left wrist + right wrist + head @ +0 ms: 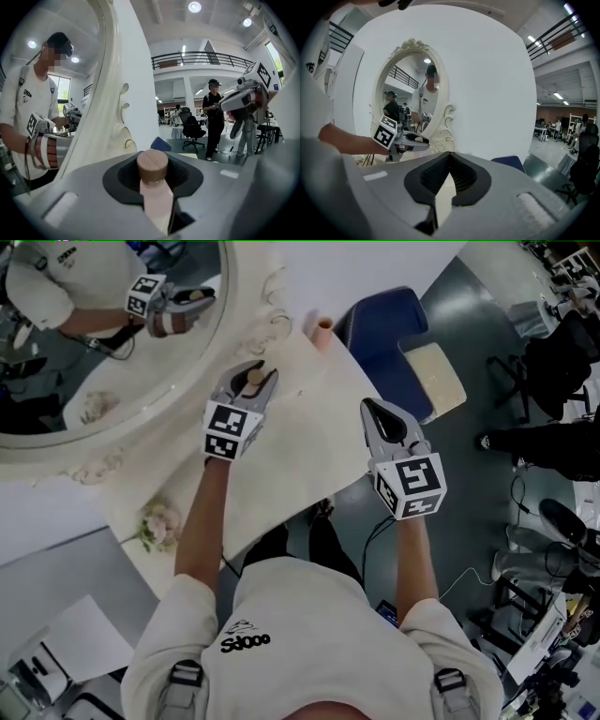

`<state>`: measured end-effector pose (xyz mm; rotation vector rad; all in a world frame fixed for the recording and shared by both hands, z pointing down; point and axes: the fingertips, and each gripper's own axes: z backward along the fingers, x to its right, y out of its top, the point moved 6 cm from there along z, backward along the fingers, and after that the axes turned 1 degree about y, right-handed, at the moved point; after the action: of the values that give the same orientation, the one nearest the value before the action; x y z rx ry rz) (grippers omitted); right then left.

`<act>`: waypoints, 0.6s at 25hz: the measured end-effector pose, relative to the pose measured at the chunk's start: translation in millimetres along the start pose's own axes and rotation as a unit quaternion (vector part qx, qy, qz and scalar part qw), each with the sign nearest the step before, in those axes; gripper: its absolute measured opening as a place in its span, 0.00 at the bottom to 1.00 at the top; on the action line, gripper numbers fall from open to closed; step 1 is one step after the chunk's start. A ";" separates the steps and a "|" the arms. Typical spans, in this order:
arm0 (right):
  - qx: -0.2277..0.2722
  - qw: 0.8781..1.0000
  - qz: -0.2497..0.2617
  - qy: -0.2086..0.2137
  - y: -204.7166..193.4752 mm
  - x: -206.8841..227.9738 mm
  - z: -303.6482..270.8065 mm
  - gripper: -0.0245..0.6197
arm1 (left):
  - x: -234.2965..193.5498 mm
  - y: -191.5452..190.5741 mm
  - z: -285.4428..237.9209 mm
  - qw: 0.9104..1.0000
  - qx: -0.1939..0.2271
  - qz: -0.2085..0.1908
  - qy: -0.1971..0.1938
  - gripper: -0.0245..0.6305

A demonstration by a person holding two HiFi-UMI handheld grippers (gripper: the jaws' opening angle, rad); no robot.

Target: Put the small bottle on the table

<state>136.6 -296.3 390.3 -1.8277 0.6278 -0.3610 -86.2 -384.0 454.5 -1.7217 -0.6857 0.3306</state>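
Note:
The small bottle (153,165) has a pale pink body and a round wooden cap. My left gripper (255,373) is shut on the bottle (253,381) and holds it over the cream table (319,442), close to the ornate mirror frame. The cap points away from the wrist. In the right gripper view the left gripper (408,140) shows in front of the mirror. My right gripper (369,410) hovers by the table's right edge, its jaws together with nothing between them. The right gripper view shows only the cream tabletop through its own jaws' (449,183) narrow slit.
A large oval mirror with a white carved frame (192,381) leans at the left. A small pink cup-like thing (323,331) stands at the table's far corner. A blue chair (384,324) sits beyond it. Pale flowers (159,523) lie near the table's near end.

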 end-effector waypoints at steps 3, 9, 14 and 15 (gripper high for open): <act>-0.009 1.000 -0.002 0.006 -6.1 13.1 -10.4 0.04 | 0.2 -14.6 -24.5 1.000 -0.021 0.012 -0.001 0.23; -0.025 1.000 -0.007 0.015 -16.5 32.5 -25.4 0.04 | 0.4 -24.2 -66.0 0.999 -0.037 0.009 -0.007 0.23; -0.032 0.999 -0.009 0.021 -21.9 42.3 -31.0 0.04 | 3.8 -28.5 -89.3 0.999 -0.045 0.012 -0.016 0.23; -0.033 0.999 -0.011 0.019 -23.0 45.1 -31.4 0.04 | 4.9 -29.1 -93.2 0.999 -0.047 0.014 -0.019 0.23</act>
<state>162.1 -341.3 419.9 -1.8956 0.6527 -0.3959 -38.2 -450.5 507.7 -1.8191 -0.7148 0.3552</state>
